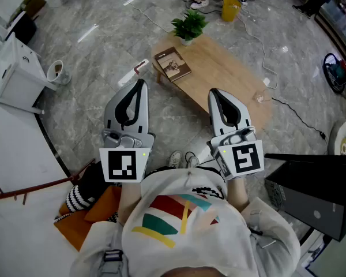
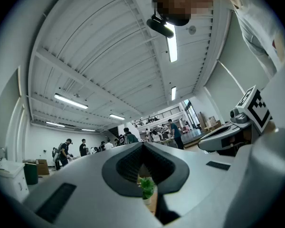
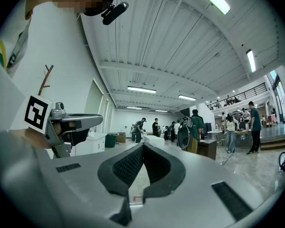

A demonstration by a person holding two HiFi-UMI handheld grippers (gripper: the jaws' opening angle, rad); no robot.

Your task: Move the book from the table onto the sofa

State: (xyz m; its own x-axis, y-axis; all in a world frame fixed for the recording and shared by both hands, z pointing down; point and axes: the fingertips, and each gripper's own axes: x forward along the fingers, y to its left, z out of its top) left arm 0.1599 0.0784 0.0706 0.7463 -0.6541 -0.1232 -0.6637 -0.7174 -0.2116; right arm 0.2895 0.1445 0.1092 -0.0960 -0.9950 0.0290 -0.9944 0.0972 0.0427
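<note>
A brown book (image 1: 172,64) lies flat on the near-left end of the low wooden table (image 1: 230,79). My left gripper (image 1: 140,83) is held level in front of my chest, its jaws shut with nothing between them, short of the table. My right gripper (image 1: 214,92) hangs beside it over the table's near edge, jaws together and empty. In the left gripper view the left gripper (image 2: 143,144) points at the potted plant (image 2: 147,188). In the right gripper view the right gripper (image 3: 142,147) points across the hall. No sofa shows in any view.
A small potted plant (image 1: 188,25) stands on the table's far corner. A white cabinet (image 1: 14,71) and a cup (image 1: 57,70) are at the left, a dark box (image 1: 314,192) at the right, a yellow bucket (image 1: 230,8) and cables (image 1: 288,105) on the marble floor. Several people stand far off.
</note>
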